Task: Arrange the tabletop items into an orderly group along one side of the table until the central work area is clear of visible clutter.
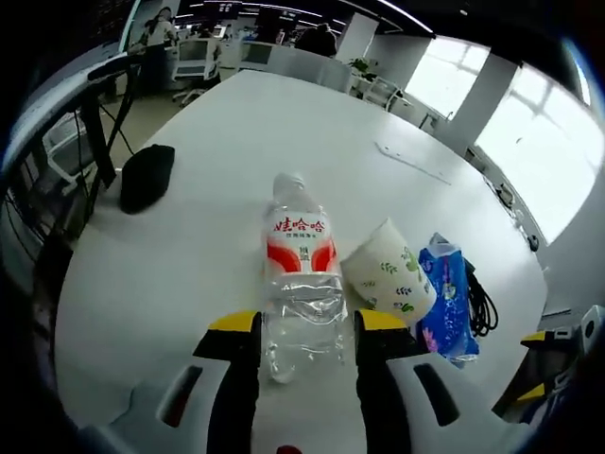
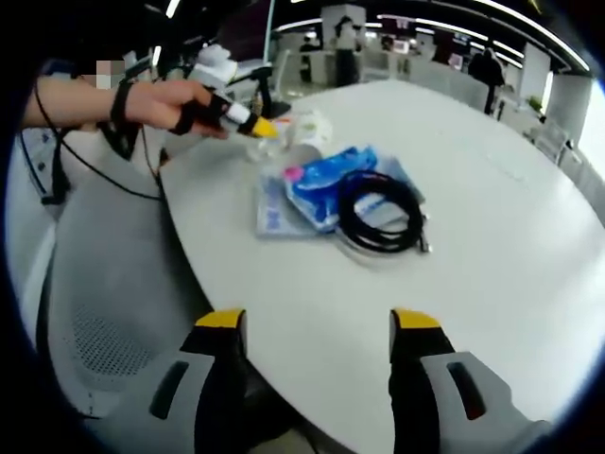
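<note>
A clear water bottle [image 1: 302, 274] with a red and white label lies on the white table [image 1: 284, 132], cap pointing away. My left gripper [image 1: 307, 326] is shut on its lower half, one yellow-tipped jaw pressed to each side. Right beside the bottle lie a tipped paper cup [image 1: 388, 274], a blue tissue pack [image 1: 444, 298] and a black cable [image 1: 482, 303]. My right gripper [image 2: 319, 326] stands open over the table's near edge with nothing in it. Ahead of it are the blue tissue pack [image 2: 331, 180], the coiled black cable [image 2: 378, 213] and the paper cup [image 2: 312, 128].
A black pouch-like object [image 1: 146, 175] lies near the table's left edge and a flat white strip [image 1: 411, 161] lies further back. A hand [image 2: 161, 99] holds the left gripper [image 2: 250, 121]. A grey chair [image 2: 104, 312] stands close to the table edge. People and desks are far behind.
</note>
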Motion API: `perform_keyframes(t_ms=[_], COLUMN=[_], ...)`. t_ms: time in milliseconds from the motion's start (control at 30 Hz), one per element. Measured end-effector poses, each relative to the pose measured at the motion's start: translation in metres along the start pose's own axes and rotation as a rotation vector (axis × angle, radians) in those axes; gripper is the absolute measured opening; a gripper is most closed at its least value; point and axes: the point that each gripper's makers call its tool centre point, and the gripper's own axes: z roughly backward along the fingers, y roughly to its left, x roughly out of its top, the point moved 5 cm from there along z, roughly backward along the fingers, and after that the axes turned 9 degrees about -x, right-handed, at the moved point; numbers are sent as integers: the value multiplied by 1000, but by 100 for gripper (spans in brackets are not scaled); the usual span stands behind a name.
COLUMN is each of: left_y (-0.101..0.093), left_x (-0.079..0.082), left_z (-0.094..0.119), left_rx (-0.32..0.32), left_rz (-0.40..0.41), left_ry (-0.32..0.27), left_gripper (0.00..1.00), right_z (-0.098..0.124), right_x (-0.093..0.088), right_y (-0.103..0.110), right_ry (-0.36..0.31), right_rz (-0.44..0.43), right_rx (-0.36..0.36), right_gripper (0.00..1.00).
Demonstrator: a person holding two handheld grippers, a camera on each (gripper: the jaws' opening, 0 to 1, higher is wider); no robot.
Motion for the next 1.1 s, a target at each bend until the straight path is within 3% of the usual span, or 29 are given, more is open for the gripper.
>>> perform_keyframes(t_ms=[533,1100], left_y=[-3,-2], left_x=[-2,-30], left_z=[5,32], left_rx=[15,29], left_rz=[-41,-61], left_ry=[13,35], left_gripper=[36,36], right_z=[1,1], right_x=[-2,-4], right_y=[-2,2], right_ry=[-6,-8], right_rz=[6,1], right_rx=[-4,8], right_gripper=[60,60])
